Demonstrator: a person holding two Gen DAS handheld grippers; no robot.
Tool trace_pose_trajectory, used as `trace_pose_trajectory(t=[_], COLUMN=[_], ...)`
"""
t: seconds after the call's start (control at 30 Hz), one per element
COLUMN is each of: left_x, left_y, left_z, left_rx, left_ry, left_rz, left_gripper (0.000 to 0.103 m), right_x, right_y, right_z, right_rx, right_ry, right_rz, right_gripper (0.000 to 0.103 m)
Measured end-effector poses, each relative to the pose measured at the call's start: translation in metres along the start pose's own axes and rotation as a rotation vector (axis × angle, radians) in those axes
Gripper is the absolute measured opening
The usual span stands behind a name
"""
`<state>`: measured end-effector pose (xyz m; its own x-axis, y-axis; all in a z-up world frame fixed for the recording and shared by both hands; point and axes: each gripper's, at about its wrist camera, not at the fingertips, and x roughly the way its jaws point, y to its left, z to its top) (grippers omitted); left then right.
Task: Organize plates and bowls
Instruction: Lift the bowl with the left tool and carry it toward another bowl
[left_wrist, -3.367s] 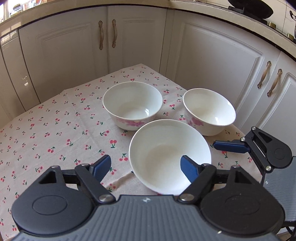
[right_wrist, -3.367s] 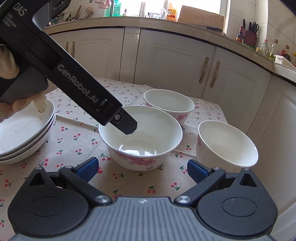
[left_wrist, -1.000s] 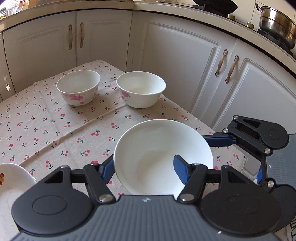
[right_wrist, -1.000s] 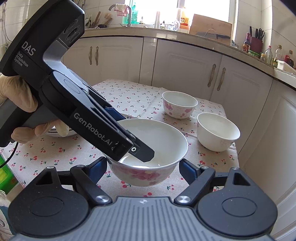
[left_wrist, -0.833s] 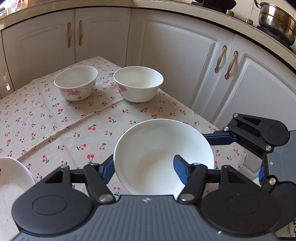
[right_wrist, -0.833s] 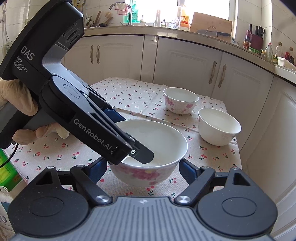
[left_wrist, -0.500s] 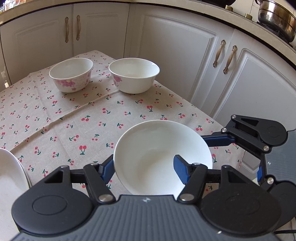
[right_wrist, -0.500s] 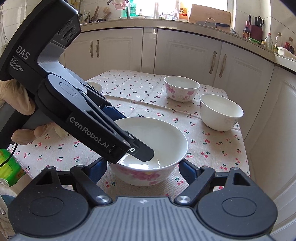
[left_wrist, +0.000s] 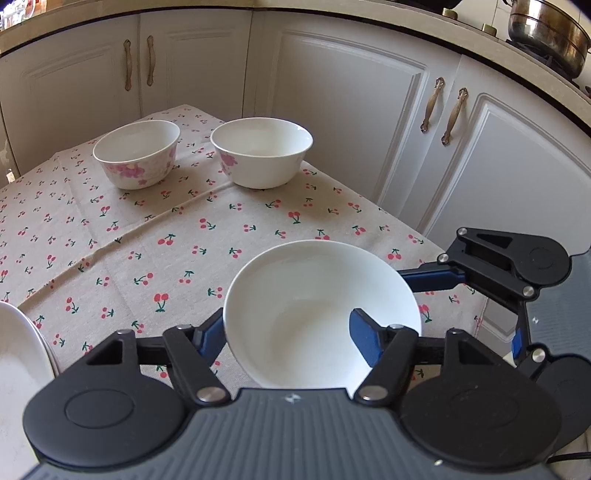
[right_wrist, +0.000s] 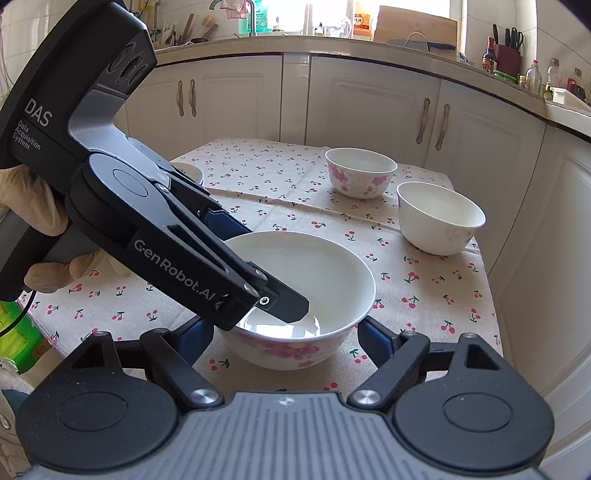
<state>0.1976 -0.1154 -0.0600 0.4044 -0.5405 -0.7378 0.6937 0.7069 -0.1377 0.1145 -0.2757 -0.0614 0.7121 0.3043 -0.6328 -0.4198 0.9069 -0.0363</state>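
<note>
Left gripper (left_wrist: 286, 334) has just loosened astride bowl (left_wrist: 314, 288) rim, on cherry-print tablecloth (left_wrist: 147, 236) by cabinets (left_wrist: 351, 129).

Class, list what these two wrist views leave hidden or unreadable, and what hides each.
- Plates: left wrist view, cut by the left edge; count unclear.
- Near bowl: right wrist view, left gripper, whose jaws have just been opening astride its wall, hides pad contact.
- Counter bottles: right wrist view, labels too small.

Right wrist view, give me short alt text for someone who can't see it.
A white floral bowl sits on a cherry-print tablecloth between the open right gripper fingers, while the left gripper straddles its rim. Two smaller bowls stand behind, near white cabinets.
</note>
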Motion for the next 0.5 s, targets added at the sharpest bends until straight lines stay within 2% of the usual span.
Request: trace_pose_trajectory(t=[0.1, 0.2, 0.23, 0.3, 0.5], left_x=[0.0, -0.004, -0.006, -0.009, -0.018], left_y=[-0.001, -0.004, -0.005, -0.005, -0.006], left_z=[-0.001, -0.001, -0.001, 0.0, 0.001], left_rx=[0.01, 0.029, 0.031, 0.037, 0.052], left_ry=[0.0, -0.02, -0.028, -0.033, -0.036], left_rz=[-0.016, -0.009, -0.008, -0.006, -0.004], left_gripper=[0.078, 0.088, 0.089, 0.093, 0.097], right_x=[0.0, -0.001, -0.003, -0.005, -0.01], right_y=[-0.001, 0.0, 0.001, -0.001, -0.001], right_z=[0.0, -0.001, -0.001, 0.0, 0.002], right_rx=[0.015, 0.012, 0.013, 0.027, 0.039], right_ry=[0.003, -0.004, -0.014, -0.022, -0.02], right_rz=[0.008, -0.004, -0.005, 0.008, 0.006], right_gripper=[0.09, 0.102, 0.103, 0.103, 0.103])
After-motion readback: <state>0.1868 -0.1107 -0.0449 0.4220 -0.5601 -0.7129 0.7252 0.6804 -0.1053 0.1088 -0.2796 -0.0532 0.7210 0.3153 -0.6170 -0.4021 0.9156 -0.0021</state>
